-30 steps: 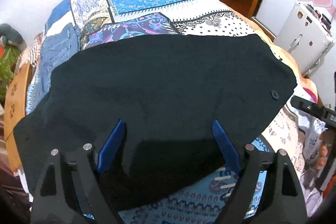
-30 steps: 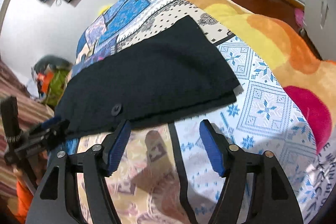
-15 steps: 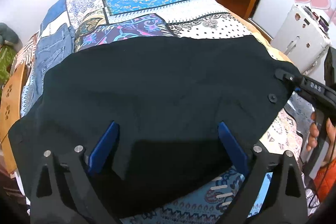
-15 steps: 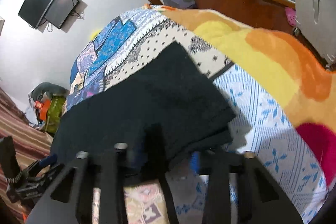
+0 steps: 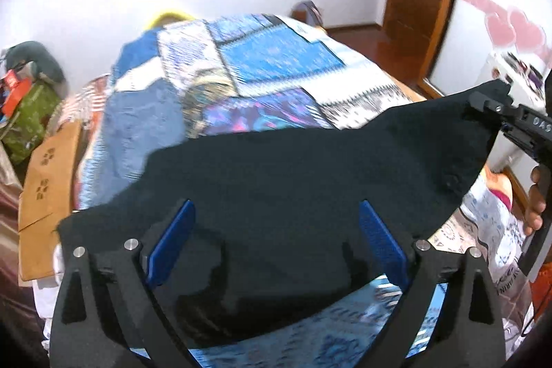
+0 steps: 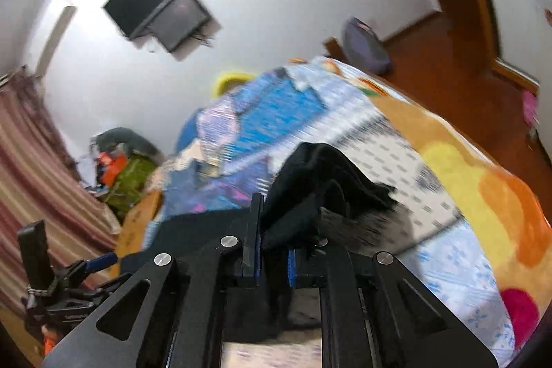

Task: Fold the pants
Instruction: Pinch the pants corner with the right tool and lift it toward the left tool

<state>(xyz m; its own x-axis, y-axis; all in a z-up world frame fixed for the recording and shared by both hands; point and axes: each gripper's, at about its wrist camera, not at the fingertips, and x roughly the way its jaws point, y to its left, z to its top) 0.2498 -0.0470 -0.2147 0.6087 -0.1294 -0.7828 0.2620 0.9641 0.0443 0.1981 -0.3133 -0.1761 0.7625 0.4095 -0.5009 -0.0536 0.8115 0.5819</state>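
So far only the first lift is underway: right gripper (image 6: 272,261) pinches a corner of the pants (image 5: 293,195) off the bed (image 5: 276,64), left gripper (image 5: 276,250) wide and empty, no fold visible.

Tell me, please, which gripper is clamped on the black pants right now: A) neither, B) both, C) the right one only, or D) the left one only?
C: the right gripper has its jaws pinched on a raised corner of the black pants, while the left gripper stands wide open above the cloth.
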